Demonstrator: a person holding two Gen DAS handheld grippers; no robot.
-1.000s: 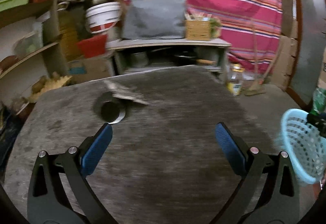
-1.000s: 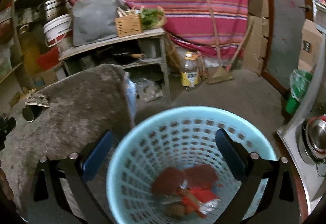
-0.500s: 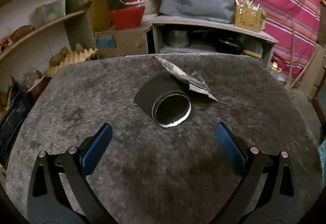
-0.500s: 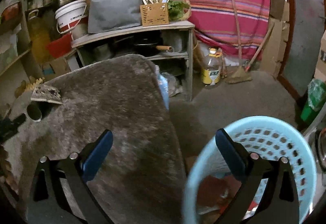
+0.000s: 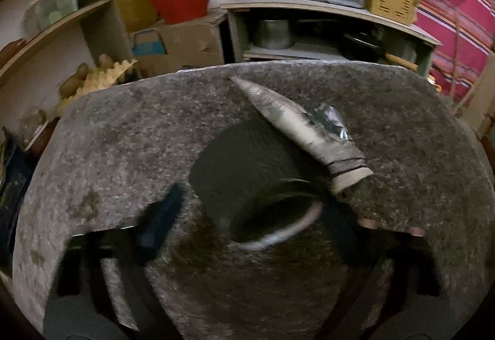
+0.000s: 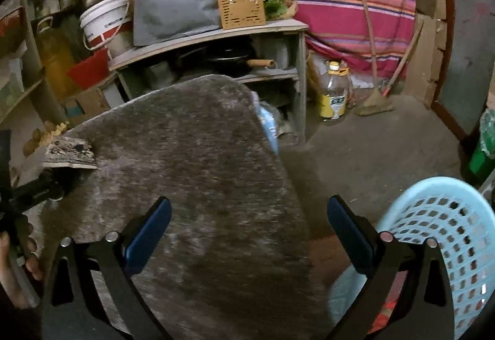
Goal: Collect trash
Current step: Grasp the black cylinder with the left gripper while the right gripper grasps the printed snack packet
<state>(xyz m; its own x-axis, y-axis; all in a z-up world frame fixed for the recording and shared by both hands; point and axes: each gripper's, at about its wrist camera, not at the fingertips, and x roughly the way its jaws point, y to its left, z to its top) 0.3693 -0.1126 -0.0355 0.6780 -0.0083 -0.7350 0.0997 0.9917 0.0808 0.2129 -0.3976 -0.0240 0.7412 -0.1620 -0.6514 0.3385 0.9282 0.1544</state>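
The left gripper (image 5: pixel 250 216) has come forward and down since 1 second ago, when it hung back from the grey carpeted table (image 5: pixel 123 135) with its jaws spread wide; now its 2 blurred blue pads flank the open mouth of the black cup (image 5: pixel 247 173), which lies on its side toward the table's far left part, and the jaws are closing with the cup between them, though the blur hides whether the pads press on it yet. The cup fills far more of the left wrist view than half a second ago. A crumpled paper wrapper (image 5: pixel 297 120) rests tilted on the cup's upper right side, touching it, with its pointed end aimed at the far edge. In the right wrist view the right gripper (image 6: pixel 247 222) stands wide with nothing between its pads, above the table's near right edge. The light blue basket (image 6: pixel 445 225), which sat centred under that gripper 1 second ago, now shows at the lower right, off the table, with red trash inside. A hand (image 6: pixel 18 259) shows at the left border.
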